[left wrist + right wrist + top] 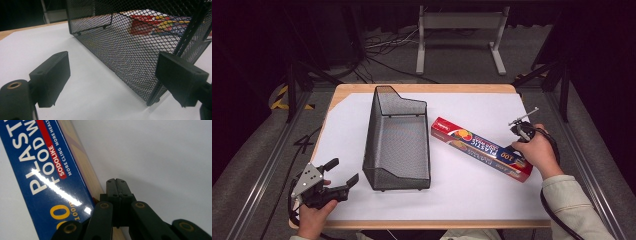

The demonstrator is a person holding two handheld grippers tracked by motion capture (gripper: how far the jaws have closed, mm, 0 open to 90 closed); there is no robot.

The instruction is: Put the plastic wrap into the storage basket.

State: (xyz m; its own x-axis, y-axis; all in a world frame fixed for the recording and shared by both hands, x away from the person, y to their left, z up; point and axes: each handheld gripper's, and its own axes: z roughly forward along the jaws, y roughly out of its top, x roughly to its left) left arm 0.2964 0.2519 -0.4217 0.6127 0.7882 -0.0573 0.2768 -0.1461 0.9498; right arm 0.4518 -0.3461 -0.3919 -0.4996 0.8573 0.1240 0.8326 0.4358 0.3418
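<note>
A long blue and red plastic food wrap box [482,149] lies slantwise on the white sheet, right of a black wire mesh basket [397,140]. My right gripper [116,181] is shut with nothing between its jaws, and its tips sit close against the tan long side of the box [47,167]. In the high view the person's right hand [537,150] covers that gripper at the box's near right end. My left gripper [343,171] hovers open at the table's front left corner. It faces the basket's near corner [152,100] with nothing between its jaws.
The white sheet [472,185] covers most of the wooden table [422,88]. The box shows through the basket's mesh [150,23] in the left gripper view. Cables and a grey metal stand [459,22] are on the floor beyond the table.
</note>
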